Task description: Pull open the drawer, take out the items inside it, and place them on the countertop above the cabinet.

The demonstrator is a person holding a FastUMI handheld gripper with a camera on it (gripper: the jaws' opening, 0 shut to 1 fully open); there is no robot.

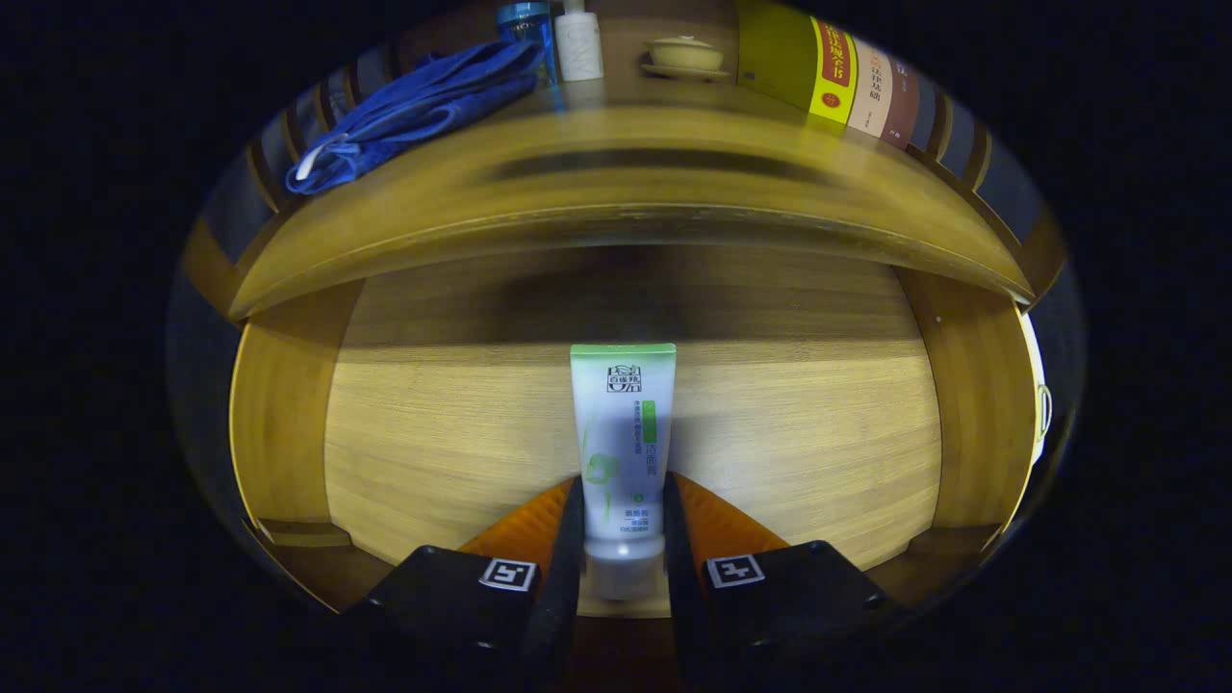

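Gripping the tube by both sides, tongs inside the open drawer, tube's cap end half-hidden between fingers.

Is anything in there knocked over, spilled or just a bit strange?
Nothing spilled or broken. The blue cloth lies crumpled on the countertop, slightly untidy. The tube lies flat in the open drawer, cap end held between the closed gripper fingers.

Tube in drawer between tool fingers, below countertop.
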